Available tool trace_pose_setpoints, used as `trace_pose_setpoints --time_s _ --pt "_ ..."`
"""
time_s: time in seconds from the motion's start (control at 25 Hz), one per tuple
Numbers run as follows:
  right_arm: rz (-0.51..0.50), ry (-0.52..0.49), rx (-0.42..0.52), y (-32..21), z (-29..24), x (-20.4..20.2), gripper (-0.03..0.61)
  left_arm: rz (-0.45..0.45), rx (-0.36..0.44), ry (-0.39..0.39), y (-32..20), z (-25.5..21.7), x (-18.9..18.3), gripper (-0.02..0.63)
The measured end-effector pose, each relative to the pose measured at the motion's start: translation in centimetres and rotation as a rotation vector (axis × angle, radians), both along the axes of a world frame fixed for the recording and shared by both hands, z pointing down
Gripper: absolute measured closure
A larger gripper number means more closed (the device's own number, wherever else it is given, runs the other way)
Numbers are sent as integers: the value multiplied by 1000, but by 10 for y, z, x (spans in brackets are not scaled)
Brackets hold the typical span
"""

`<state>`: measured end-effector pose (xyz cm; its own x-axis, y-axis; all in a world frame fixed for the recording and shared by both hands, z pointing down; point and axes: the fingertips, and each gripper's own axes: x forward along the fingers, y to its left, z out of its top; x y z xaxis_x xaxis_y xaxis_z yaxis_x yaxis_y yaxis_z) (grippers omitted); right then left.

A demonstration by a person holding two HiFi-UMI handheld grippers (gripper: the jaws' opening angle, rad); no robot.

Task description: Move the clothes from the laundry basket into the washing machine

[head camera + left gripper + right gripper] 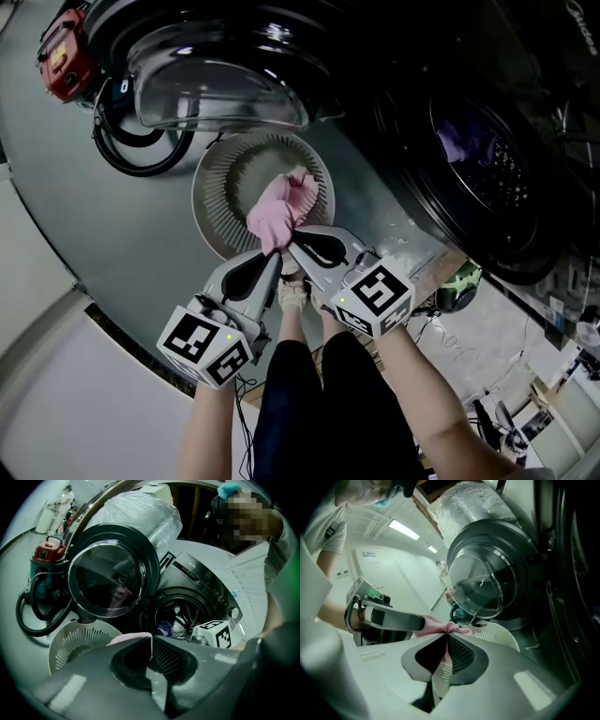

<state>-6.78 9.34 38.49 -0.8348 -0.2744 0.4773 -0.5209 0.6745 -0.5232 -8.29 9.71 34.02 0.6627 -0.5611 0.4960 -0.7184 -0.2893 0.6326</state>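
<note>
**Desk:** What colour is the cloth (281,211) above the laundry basket (214,202)?

**Photographer:** Plain pale pink. The basket is off-white, and its wall is patterned with thin ribbed slots.

**Desk:** And the claws?

**Photographer:** The left claw (272,255) and right claw (292,246) are light grey with black recesses. Each marker cube (208,345) is white with black square markers.

**Desk:** The washing machine (450,220)?

**Photographer:** It is glossy black around the opening, and the door (216,84) has a clear glass bowl in a black ring. A purple garment (457,142) shows inside.

**Desk:** Anything else?

**Photographer:** A red vacuum cleaner (64,56) with a black hose (131,155), on a grey floor (122,234).
</note>
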Motion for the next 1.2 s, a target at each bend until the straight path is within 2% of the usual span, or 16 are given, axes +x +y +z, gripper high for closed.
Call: trace_pose_setpoints --time_s 0.12,0.2,0.24,0.32,0.48,0.56,0.64,0.92,0.96,1.0,1.04,1.2 --pt "74 -5 36 -9 -15 21 537 6 25 -12 -3 7 5 585" --pt "110 -7 54 -15 -26 36 537 39 45 -30 -5 14 14 521" --pt "128 -10 60 -18 -31 44 537 62 52 -56 -5 21 18 456" --pt "149 -7 81 -23 -42 58 537 121 59 -136 -5 40 25 396" --pt "142 4 147 -28 -69 76 537 232 109 -269 -15 85 38 380" --pt "162 -16 163 -32 -82 85 537 278 122 -317 -18 108 43 380" --pt "188 -37 171 -35 -93 94 537 300 97 -347 -21 130 47 380" --pt "227 -48 182 -30 -107 109 537 312 16 -352 -27 173 59 402" --pt "233 -45 183 -29 -106 111 537 320 16 -355 -27 176 61 428" --pt "239 -40 185 -28 -104 113 537 324 19 -361 -28 178 61 495" --pt "246 -31 188 -28 -100 115 537 320 23 -367 -29 179 60 597" --pt "290 83 204 -31 -72 131 535 257 13 -361 -28 167 41 598"
